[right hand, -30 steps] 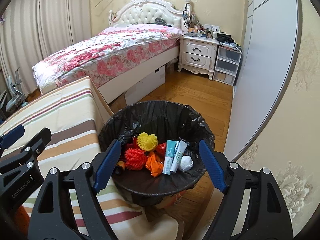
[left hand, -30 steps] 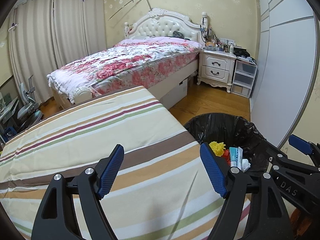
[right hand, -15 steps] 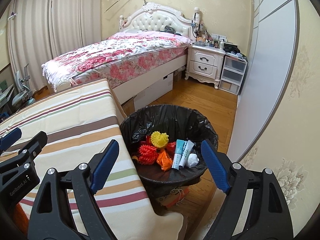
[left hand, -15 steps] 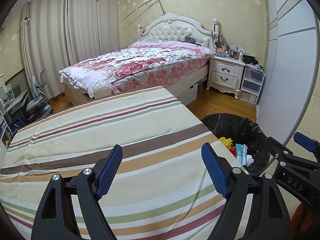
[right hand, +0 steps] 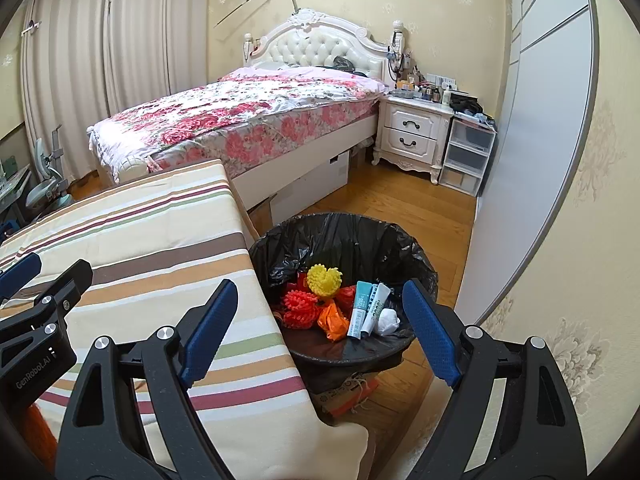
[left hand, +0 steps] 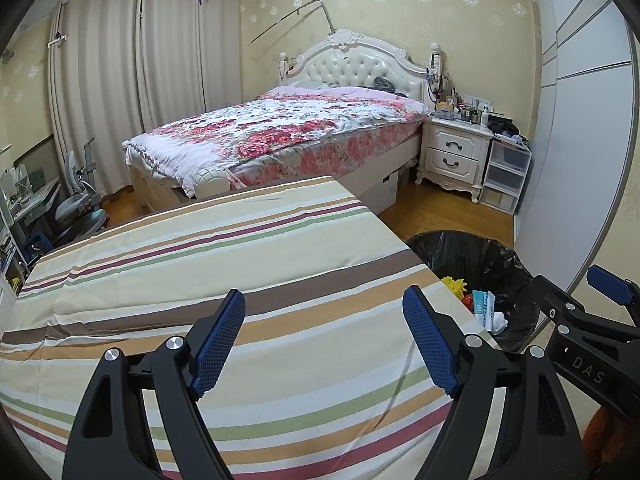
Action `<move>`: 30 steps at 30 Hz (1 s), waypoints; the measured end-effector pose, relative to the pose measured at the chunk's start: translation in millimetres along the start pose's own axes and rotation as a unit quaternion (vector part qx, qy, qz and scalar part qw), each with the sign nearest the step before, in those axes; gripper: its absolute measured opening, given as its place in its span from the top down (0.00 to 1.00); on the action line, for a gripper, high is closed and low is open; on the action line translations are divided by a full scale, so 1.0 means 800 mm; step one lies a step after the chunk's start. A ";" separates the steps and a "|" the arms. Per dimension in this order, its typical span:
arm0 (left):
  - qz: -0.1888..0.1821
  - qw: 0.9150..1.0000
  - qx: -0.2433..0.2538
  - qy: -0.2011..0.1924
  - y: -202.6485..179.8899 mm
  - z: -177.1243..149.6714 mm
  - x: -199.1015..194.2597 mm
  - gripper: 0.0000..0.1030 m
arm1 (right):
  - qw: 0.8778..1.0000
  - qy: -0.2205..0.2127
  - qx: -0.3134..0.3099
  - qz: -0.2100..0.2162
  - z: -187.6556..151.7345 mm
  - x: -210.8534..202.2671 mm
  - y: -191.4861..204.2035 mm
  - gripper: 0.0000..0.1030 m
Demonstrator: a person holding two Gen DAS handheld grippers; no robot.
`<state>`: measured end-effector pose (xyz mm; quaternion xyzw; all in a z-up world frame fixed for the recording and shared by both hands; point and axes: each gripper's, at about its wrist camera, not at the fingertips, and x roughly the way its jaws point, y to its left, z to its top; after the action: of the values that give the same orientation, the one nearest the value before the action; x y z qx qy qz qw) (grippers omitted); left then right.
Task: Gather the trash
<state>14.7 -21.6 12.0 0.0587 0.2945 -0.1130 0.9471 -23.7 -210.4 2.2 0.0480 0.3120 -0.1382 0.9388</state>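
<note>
A bin lined with a black bag [right hand: 344, 236] stands on the floor at the right edge of the striped table [right hand: 152, 240]. Inside lie a yellow ball [right hand: 323, 279], red spiky pieces [right hand: 298, 308], an orange scrap [right hand: 332, 320], two tubes [right hand: 366, 308] and a white wad [right hand: 388, 319]. My right gripper [right hand: 320, 328] is open and empty, above the bin's near rim. My left gripper [left hand: 326, 336] is open and empty above the striped tablecloth [left hand: 200, 264]; the bin [left hand: 484, 268] shows to its right.
A bed with a floral cover [left hand: 280, 128] stands behind the table. A white nightstand [left hand: 454, 156] and plastic drawers [left hand: 506, 176] stand by a grey wardrobe [left hand: 576, 152]. A cardboard box [right hand: 348, 392] lies under the bin. A chair [left hand: 78, 204] stands far left.
Both grippers have drawn back and up from the bin; the table and bin look farther away. Both stay open and empty.
</note>
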 end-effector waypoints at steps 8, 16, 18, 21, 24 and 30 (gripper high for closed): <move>-0.002 1.000 0.002 0.002 -0.001 -0.001 -0.004 0.24 | 1.000 0.000 0.000 0.000 0.000 0.000 0.000 0.20; -0.002 1.000 0.002 0.002 -0.001 -0.002 -0.004 0.24 | 1.000 0.000 0.000 0.000 0.000 -0.001 -0.001 0.20; -0.002 1.000 0.002 0.002 -0.001 -0.002 -0.004 0.24 | 1.000 0.000 0.000 0.000 0.001 -0.001 -0.001 0.20; -0.002 1.000 0.002 0.001 -0.001 -0.001 -0.005 0.24 | 1.000 0.000 0.000 0.000 0.000 -0.001 -0.001 0.20; -0.002 1.000 0.002 0.002 -0.001 -0.002 -0.004 0.24 | 1.000 0.000 0.000 0.000 0.000 -0.001 -0.001 0.20; -0.002 1.000 0.002 0.002 -0.004 -0.002 -0.004 0.24 | 1.000 0.000 0.000 0.000 0.000 0.000 -0.001 0.20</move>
<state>10.2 -23.5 12.6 0.0602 0.2966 -0.1157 0.9461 -24.2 -211.1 2.4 0.0479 0.3124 -0.1382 0.9386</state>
